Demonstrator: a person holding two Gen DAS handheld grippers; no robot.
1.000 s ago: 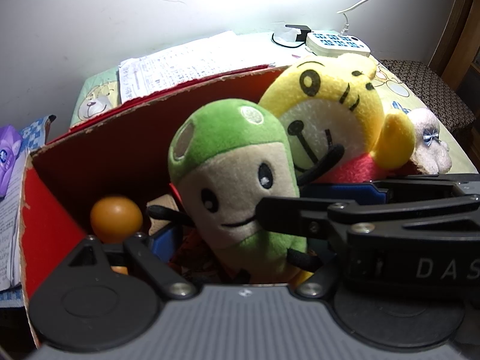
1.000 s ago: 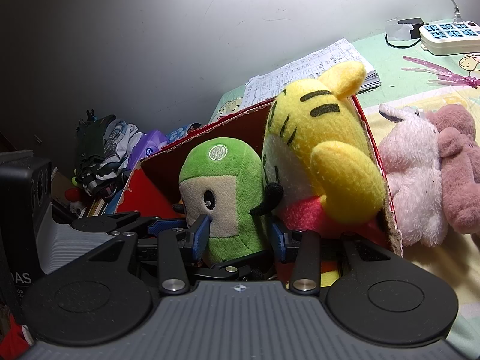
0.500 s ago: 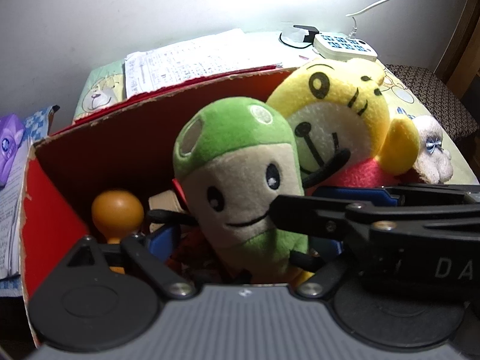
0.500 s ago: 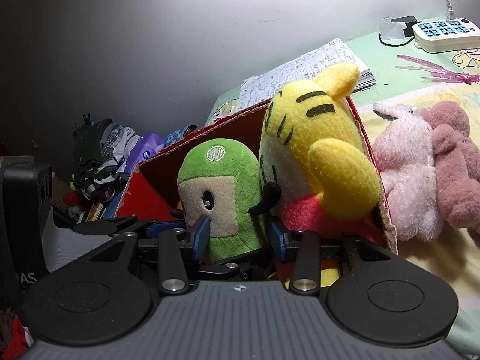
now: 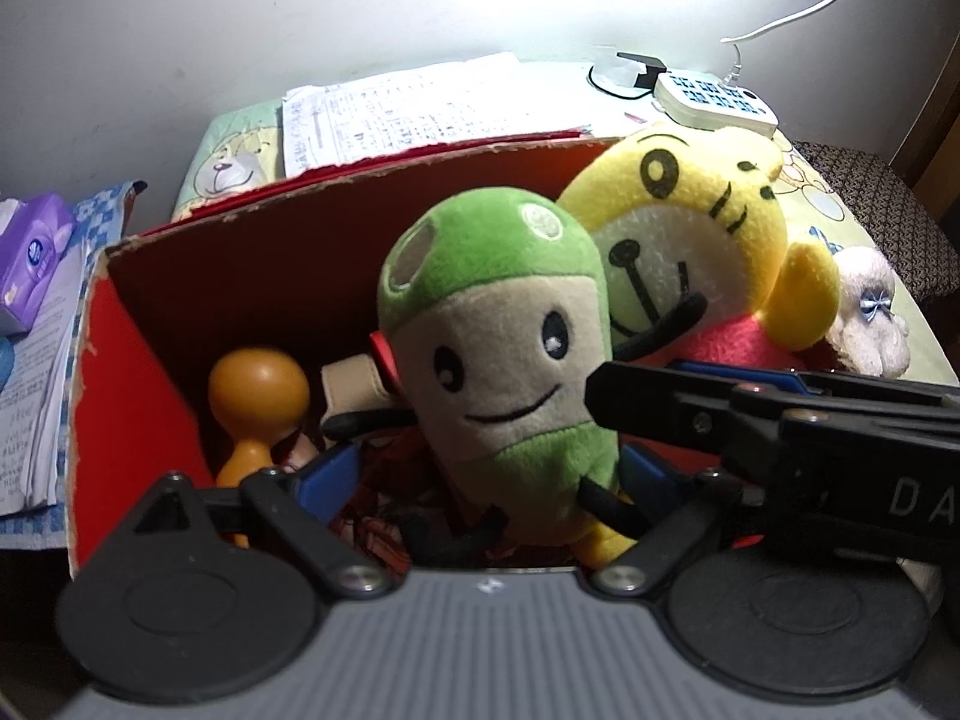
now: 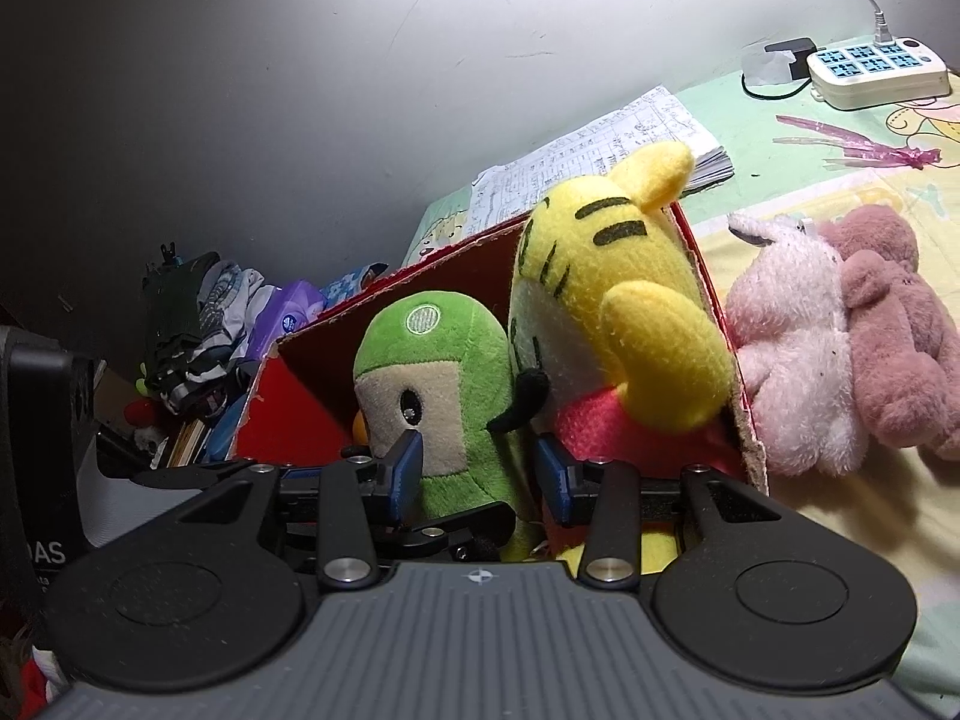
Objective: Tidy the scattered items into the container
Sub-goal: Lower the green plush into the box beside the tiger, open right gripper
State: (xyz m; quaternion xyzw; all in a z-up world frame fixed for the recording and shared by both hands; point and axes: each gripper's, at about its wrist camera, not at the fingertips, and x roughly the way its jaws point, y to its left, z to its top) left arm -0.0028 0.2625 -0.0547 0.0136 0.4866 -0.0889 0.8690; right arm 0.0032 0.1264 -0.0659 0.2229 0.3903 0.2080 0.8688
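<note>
The right hand-held gripper (image 6: 474, 474) pinches the green plush (image 6: 444, 396) standing in the red cardboard box (image 5: 270, 276); the left hand-held gripper (image 5: 486, 468) is spread around it. Released carelessly, it may topple against the yellow tiger plush (image 6: 624, 324) crowding the right wall.

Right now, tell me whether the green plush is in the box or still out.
In. The green plush stands upright inside the red cardboard box, beside the yellow tiger plush, its head above the rim.

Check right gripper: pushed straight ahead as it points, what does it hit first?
Most likely the green plush toy, which sits between the right gripper fingers inside the red box. Depth is unclear; the yellow tiger toy stands just right of that line.
</note>
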